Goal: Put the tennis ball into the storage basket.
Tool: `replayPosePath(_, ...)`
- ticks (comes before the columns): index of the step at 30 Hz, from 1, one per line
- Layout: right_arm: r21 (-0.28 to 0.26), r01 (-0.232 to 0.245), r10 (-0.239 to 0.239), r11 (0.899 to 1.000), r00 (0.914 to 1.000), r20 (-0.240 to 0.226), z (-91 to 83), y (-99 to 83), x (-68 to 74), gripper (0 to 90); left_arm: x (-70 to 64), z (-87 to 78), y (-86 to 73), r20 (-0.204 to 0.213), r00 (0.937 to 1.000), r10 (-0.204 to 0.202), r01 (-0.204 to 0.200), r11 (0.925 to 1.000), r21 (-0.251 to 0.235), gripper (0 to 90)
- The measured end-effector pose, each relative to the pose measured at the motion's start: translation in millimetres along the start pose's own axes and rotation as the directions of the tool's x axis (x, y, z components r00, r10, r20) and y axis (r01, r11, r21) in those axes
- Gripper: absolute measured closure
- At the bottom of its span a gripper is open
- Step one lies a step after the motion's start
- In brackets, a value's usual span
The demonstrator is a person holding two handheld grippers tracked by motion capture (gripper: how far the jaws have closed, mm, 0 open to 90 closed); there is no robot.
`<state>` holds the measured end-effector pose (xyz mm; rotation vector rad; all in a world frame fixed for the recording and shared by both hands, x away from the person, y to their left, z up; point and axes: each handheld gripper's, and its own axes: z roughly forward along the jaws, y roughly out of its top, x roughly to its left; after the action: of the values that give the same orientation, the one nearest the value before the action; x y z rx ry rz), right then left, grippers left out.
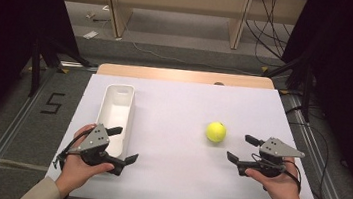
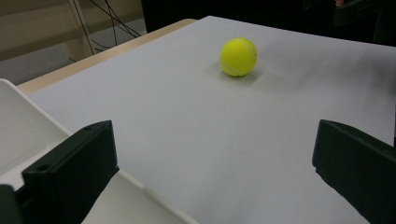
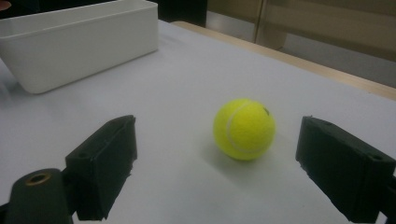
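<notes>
A yellow tennis ball [image 1: 216, 132] rests on the white table sheet [image 1: 185, 95], right of centre. My right gripper [image 1: 238, 147] stands open just right of the ball, jaws pointing at it. In the right gripper view the ball [image 3: 244, 129] lies a little ahead of the open right gripper [image 3: 215, 150], nearer its right jaw and touching neither. My left gripper [image 1: 127, 144] is open over the near end of a long, empty white bin [image 1: 115, 107]. In the left gripper view the left gripper [image 2: 212, 163] holds nothing, with the ball [image 2: 238, 57] far ahead.
The bin [image 3: 84, 42] lies lengthwise along the sheet's left side, its rim [image 2: 28, 135] under my left jaw. A wooden table edge [image 1: 187, 75] shows beyond the sheet. Metal rails [image 1: 15, 126], stand legs and cables [image 1: 272, 35] flank the table on the floor.
</notes>
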<state>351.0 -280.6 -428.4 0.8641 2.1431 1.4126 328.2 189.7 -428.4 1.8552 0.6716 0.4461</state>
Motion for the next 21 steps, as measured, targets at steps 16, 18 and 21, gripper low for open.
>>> replayPosePath(16,0.03,0.007,-0.008,1.0,0.9998,0.018,10.8,0.1,-1.9,10.7,-0.2,-0.1,0.2,0.0,1.0,0.002,-0.002,1.0,-0.003,0.0)
replayPosePath(18,0.035,0.012,-0.013,0.999,0.9997,0.02,11.9,0.6,-1.7,10.7,-0.5,-0.1,0.0,0.001,1.0,0.0,0.0,1.0,-0.002,0.0)
replayPosePath(21,0.035,0.015,-0.015,0.999,0.9996,0.024,15.5,1.4,-2.3,10.0,-0.3,-0.2,-0.1,0.001,1.0,0.001,-0.001,1.0,-0.002,0.0)
